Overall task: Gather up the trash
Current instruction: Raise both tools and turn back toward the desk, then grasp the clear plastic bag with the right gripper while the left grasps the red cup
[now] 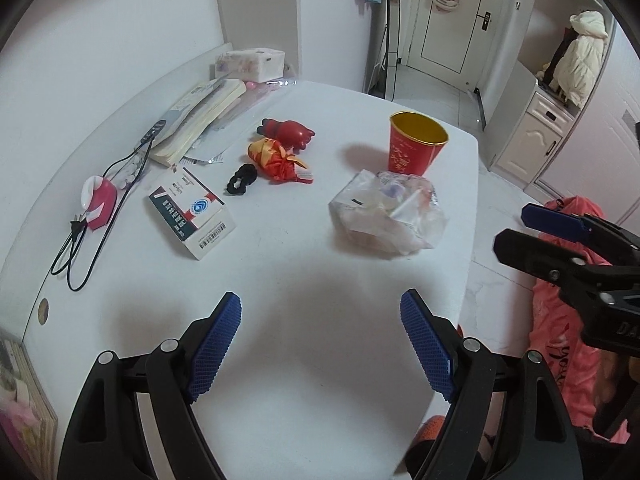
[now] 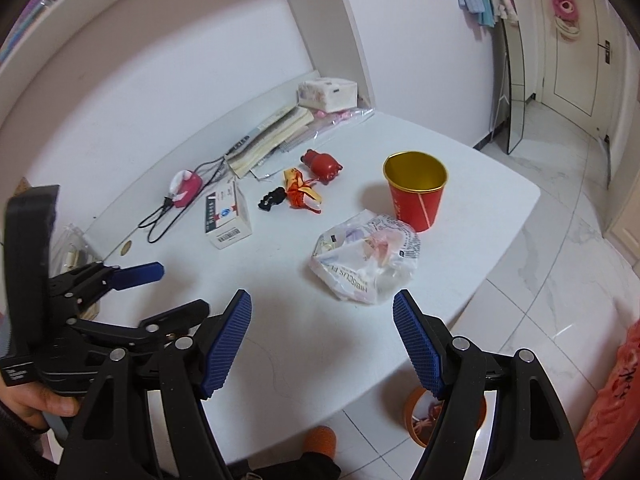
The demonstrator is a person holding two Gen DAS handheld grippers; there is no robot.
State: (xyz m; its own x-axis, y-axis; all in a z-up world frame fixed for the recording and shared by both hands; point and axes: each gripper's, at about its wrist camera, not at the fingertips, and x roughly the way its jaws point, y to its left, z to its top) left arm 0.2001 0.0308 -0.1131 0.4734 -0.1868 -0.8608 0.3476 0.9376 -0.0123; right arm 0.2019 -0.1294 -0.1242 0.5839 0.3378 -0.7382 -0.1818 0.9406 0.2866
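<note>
**Both jaws apart over the tabletop, nothing held**

The jaws of the left gripper [image 1: 320, 344] stand wide apart with only bare white tabletop [image 1: 304, 264] between the blue pads. The jaws of the right gripper [image 2: 322, 340] are likewise spread and clamp nothing; in the left wrist view the right gripper [image 1: 516, 228] shows at the right edge, past the tabletop's side.

The trash lies ahead of both: a crumpled plastic bag [image 1: 386, 212], clear with some print and scraps inside, resting on the tabletop near its right edge. Just behind it, close to touching, stands a red paper cup [image 1: 416, 144] with a gold inside, upright and open.

Farther left lie a red toy [image 1: 290, 132], a red and yellow cloth pouch [image 1: 276, 160] in front of it, and a black hair tie [image 1: 242, 178] just beside the pouch. A white box [image 1: 192, 216] with a barcode lies flat left of these. Along the wall sit a stack of books [image 1: 200, 116], a tissue box [image 1: 250, 64], a small pink device [image 1: 98, 200] and a black cable [image 1: 76, 252].

In the right wrist view an orange bin [image 2: 420, 420] stands on the tiled floor [image 2: 540, 260] below the tabletop's near edge, partly hidden by the right gripper.
</note>
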